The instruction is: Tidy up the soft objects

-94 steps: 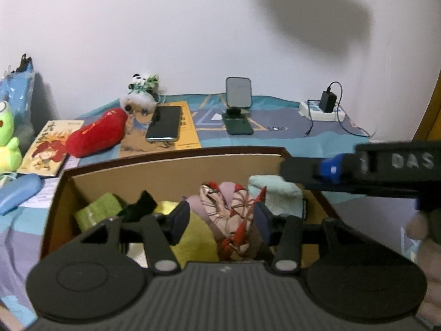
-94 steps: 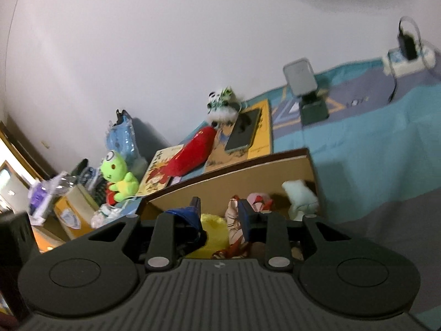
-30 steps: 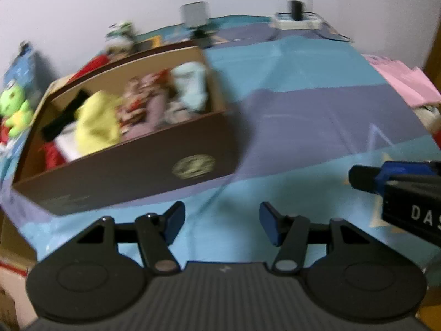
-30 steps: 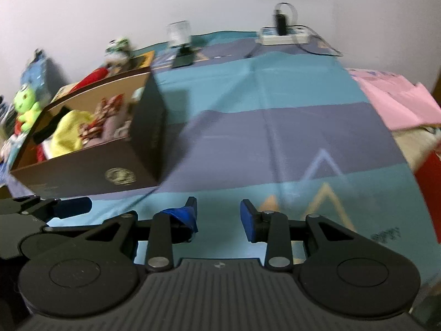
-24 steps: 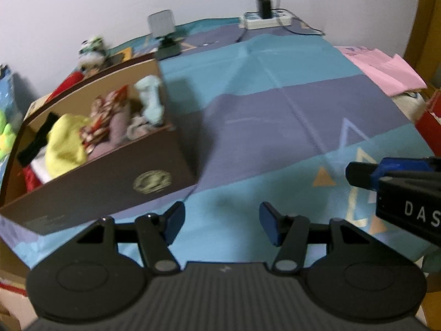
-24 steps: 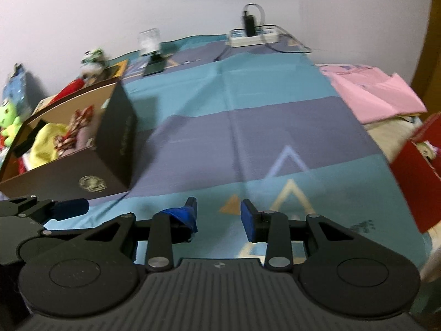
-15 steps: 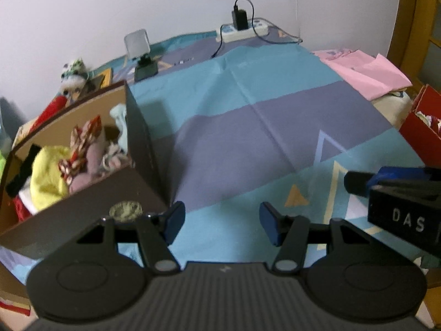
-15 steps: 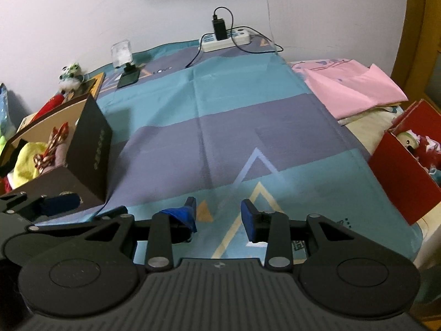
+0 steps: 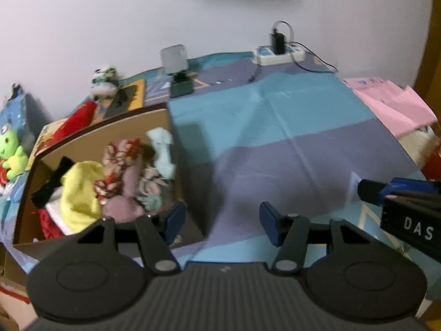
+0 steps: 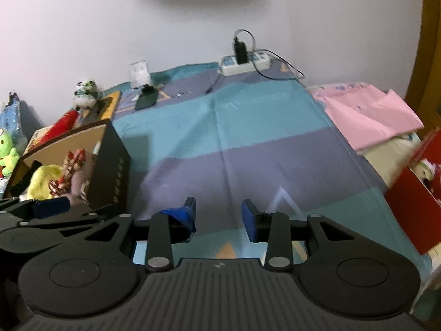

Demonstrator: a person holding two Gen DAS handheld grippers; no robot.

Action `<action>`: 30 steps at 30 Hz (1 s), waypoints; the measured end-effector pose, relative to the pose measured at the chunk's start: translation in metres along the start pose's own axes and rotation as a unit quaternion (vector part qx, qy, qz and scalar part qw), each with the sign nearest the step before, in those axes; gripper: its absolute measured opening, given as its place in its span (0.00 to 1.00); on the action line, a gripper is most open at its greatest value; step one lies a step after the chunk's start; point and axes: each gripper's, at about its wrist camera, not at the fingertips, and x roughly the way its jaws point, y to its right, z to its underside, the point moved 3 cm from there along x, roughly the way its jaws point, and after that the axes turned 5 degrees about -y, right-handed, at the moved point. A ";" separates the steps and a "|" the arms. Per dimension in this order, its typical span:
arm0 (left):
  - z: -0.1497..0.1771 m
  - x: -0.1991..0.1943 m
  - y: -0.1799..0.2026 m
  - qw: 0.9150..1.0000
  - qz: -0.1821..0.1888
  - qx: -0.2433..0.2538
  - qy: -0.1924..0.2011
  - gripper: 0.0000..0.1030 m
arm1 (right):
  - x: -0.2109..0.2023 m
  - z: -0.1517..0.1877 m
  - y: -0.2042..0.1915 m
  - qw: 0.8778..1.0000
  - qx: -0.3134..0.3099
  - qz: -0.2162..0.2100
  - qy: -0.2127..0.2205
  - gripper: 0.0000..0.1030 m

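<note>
A dark cardboard box stands at the left of a blue and purple cloth. It holds soft things: a yellow plush, a red-patterned cloth, a pale blue sock and a mauve piece. The box also shows in the right wrist view. My left gripper is open and empty, just in front of the box's right corner. My right gripper is open and empty over the cloth, right of the box.
A red plush, a green frog plush and a small panda plush lie behind the box. A phone stand and a power strip are by the wall. Pink cloth and a red box are at the right.
Both grippers have pulled back out of the box and away from it, then swung slightly back left. Both stay open and empty. The box has not moved.
</note>
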 end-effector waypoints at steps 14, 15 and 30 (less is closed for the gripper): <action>-0.008 0.007 -0.109 0.996 -0.043 -0.072 0.002 0.57 | 0.015 -0.031 -0.097 0.997 -0.056 -0.045 0.018 0.20; -0.008 0.008 -0.118 0.996 -0.046 -0.077 0.001 0.57 | 0.015 -0.031 -0.106 0.997 -0.060 -0.047 0.018 0.20; -0.005 0.021 -0.217 0.993 -0.069 -0.090 -0.001 0.58 | 0.039 -0.037 -0.199 0.994 -0.086 -0.060 0.009 0.21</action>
